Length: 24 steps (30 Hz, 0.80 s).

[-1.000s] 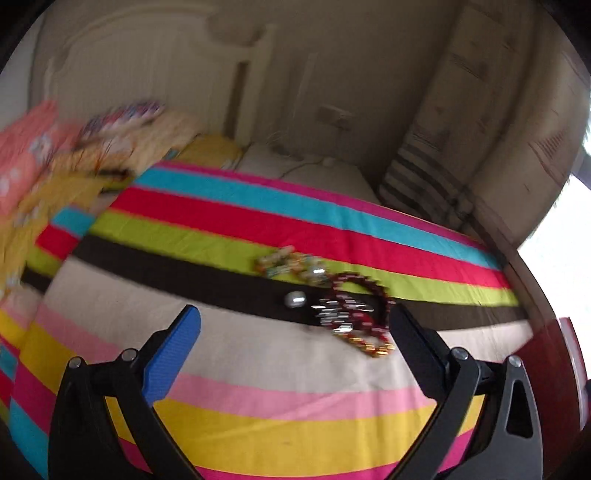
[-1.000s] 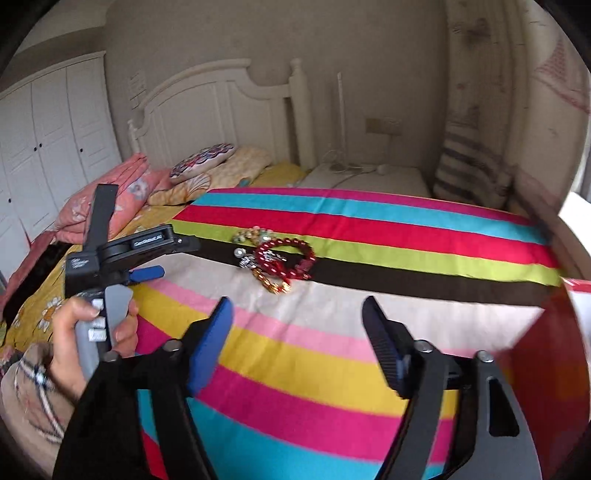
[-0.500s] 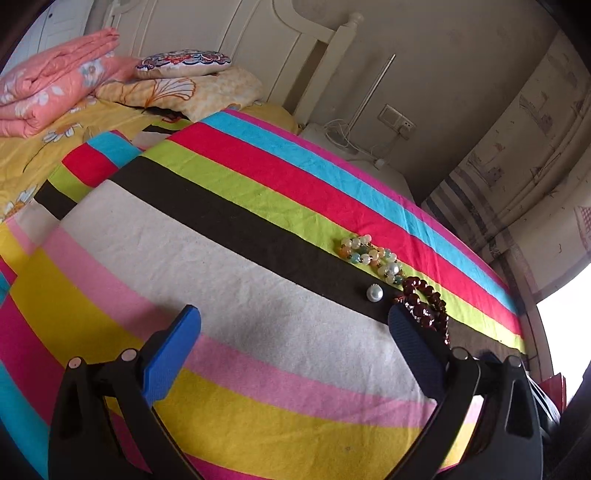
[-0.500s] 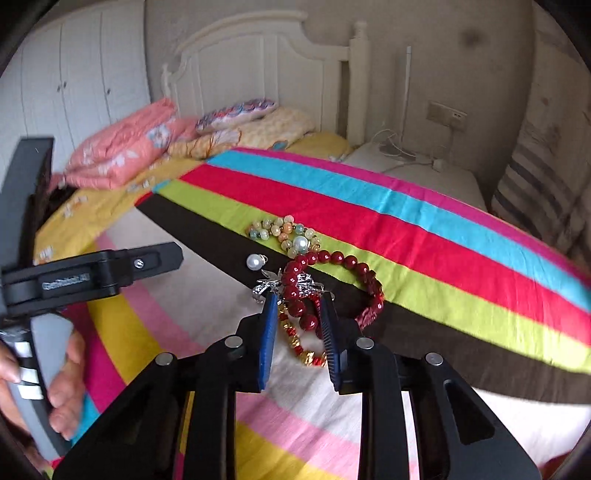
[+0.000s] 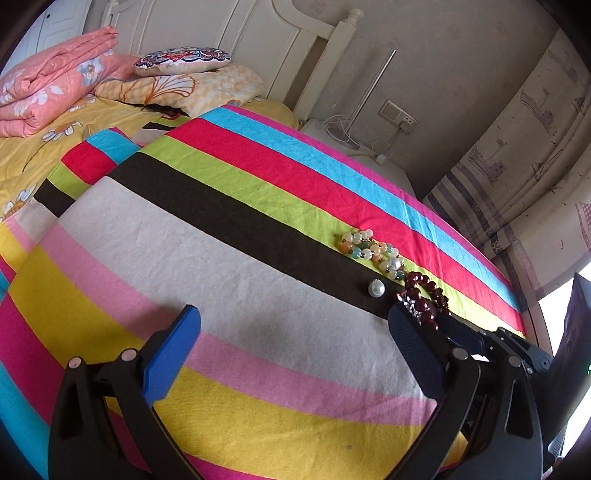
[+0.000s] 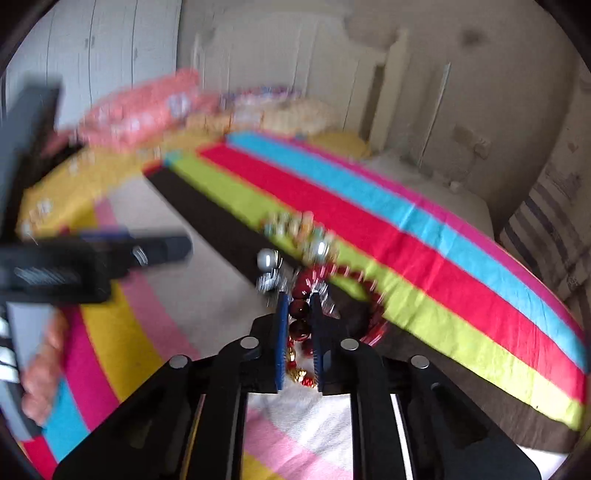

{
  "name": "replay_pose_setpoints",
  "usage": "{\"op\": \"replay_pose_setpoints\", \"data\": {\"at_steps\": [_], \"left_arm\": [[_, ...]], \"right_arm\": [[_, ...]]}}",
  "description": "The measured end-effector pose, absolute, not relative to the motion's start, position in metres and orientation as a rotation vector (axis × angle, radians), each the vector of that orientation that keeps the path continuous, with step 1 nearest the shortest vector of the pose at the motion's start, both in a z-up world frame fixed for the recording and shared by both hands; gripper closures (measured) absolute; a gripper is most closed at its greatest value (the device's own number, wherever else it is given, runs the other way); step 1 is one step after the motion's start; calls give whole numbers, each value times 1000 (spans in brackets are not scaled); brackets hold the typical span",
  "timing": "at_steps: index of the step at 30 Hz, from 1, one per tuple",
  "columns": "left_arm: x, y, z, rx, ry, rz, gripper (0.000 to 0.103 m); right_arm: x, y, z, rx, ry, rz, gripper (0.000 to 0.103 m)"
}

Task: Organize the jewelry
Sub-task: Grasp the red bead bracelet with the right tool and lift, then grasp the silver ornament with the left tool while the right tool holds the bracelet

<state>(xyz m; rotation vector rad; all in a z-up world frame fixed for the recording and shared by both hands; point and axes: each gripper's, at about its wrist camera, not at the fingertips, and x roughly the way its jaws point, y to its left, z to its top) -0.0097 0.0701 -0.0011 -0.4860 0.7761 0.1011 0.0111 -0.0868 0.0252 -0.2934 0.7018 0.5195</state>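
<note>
Jewelry lies in a small pile on the striped blanket [image 5: 221, 236]. A dark red bead bracelet [image 5: 424, 295] lies at the right, also in the right wrist view [image 6: 300, 309]. A pastel bead bracelet [image 5: 369, 249] and a loose pearl [image 5: 376, 287] lie beside it. My right gripper [image 6: 298, 301] is shut on the red bead bracelet; a silver piece [image 6: 267, 282] and gold-red beads [image 6: 301, 374] lie around it. My left gripper [image 5: 291, 325] is open and empty, over the white stripe left of the pile. The right wrist view is blurred.
Pillows [image 5: 184, 59] and a folded pink quilt [image 5: 55, 85] lie at the head of the bed by the white headboard [image 5: 258, 33]. A white nightstand with cables [image 5: 351, 136] stands beyond the bed. Curtains [image 5: 517, 166] hang at the right.
My right gripper has closed from wide open and moved forward down onto the red bead bracelet. My left gripper has swung left, leaving the pile at its right fingertip.
</note>
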Motion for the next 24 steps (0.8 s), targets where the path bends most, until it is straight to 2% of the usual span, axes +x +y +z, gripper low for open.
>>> {"op": "replay_pose_setpoints", "data": {"at_steps": [6, 9, 15, 19, 24], "left_arm": [[-10, 68, -1, -472, 778, 102, 2], [-10, 67, 0, -462, 777, 101, 2], [-7, 34, 9, -296, 767, -7, 2], [-1, 0, 16, -168, 764, -103, 2], [20, -25, 13, -77, 827, -128, 4]], "right_arm": [[6, -181, 58, 304, 592, 545, 90], [-8, -217, 59, 463, 526, 547, 90], [-30, -262, 54, 644, 397, 547, 90], [-23, -276, 36, 681, 460, 487, 90], [-27, -267, 40, 640, 450, 505, 90]]}}
